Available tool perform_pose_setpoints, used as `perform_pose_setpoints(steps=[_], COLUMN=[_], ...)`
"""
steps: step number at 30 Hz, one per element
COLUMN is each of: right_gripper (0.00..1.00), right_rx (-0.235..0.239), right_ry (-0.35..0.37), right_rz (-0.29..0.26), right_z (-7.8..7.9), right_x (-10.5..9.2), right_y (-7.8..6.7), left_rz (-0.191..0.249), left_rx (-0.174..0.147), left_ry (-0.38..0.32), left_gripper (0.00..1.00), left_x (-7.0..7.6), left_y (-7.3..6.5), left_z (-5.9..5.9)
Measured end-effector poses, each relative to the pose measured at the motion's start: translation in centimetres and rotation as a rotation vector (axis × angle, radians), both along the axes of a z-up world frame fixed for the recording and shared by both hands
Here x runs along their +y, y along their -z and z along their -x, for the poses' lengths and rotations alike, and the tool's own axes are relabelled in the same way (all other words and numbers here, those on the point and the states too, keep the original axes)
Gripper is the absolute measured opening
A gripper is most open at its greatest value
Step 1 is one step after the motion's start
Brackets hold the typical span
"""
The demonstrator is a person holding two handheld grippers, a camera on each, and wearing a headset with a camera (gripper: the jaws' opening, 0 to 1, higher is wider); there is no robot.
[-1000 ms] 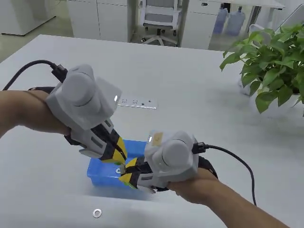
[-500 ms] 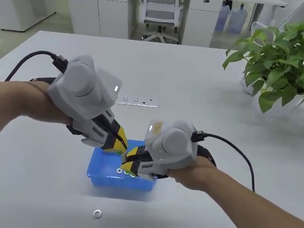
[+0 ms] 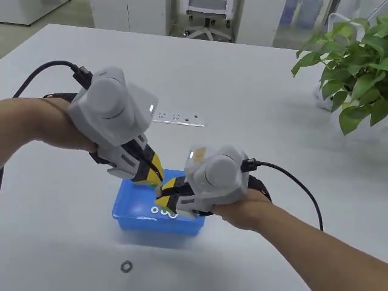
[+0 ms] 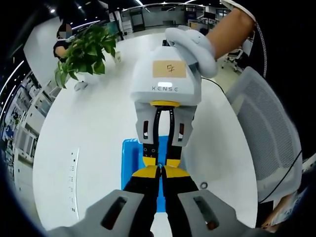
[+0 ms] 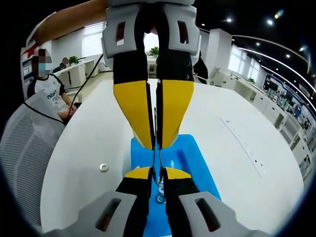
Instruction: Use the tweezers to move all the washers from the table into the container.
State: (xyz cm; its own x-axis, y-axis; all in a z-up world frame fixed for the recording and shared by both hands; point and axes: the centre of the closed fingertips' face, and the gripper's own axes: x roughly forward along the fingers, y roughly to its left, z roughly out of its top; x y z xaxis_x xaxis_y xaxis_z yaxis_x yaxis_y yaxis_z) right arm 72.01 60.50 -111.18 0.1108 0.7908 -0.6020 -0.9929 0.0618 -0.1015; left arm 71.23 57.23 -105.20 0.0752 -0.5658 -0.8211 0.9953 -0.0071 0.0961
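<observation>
white office table (image 3: 260, 121), potted plant (image 3: 354, 66) at the far right, socket strip (image 3: 177, 118) set in the top; blue container (image 3: 139, 223) sits near me, both grippers over it. left gripper (image 4: 160, 170): jaws drawn together; right gripper (image 5: 158, 174): jaws likewise together; in the right gripper view a thin metal strip, which i take for the tweezers (image 5: 155, 143), runs from one pair of jaws into the other, so both seem to pinch it; tips hidden, cannot tell whether they carry anything. several washers (image 3: 162, 211) lie in the container; one loose washer (image 3: 126, 266) on the table, just outside the container's near wall. judgement: the tweezers' long axis runs gripper to gripper across the container; the loose washer lies off that axis, abreast of the right jaws and to their left in that view; right gripper looks nearer.
</observation>
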Motion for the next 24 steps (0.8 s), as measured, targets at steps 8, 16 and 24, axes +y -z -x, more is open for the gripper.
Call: perform_pose_setpoints(steps=[8,16,24], right_gripper=[0.10,0.10,0.11], right_rx=[0.013,0.024,0.034], right_ry=[-0.012,-0.019,-0.019], right_rz=[0.015,0.030,0.033], right_z=[-0.3,-0.4,-0.6], right_x=[0.7,0.7,0.7], right_y=[1.7,2.8,3.1], left_rz=[0.000,0.005,0.005], left_rx=[0.021,0.029,0.025], left_ry=[-0.015,-0.025,-0.029], left_gripper=[0.06,0.06,0.06], left_x=[0.6,0.9,0.9], left_y=[1.6,2.6,2.9], left_z=[-0.3,-0.6,-0.9])
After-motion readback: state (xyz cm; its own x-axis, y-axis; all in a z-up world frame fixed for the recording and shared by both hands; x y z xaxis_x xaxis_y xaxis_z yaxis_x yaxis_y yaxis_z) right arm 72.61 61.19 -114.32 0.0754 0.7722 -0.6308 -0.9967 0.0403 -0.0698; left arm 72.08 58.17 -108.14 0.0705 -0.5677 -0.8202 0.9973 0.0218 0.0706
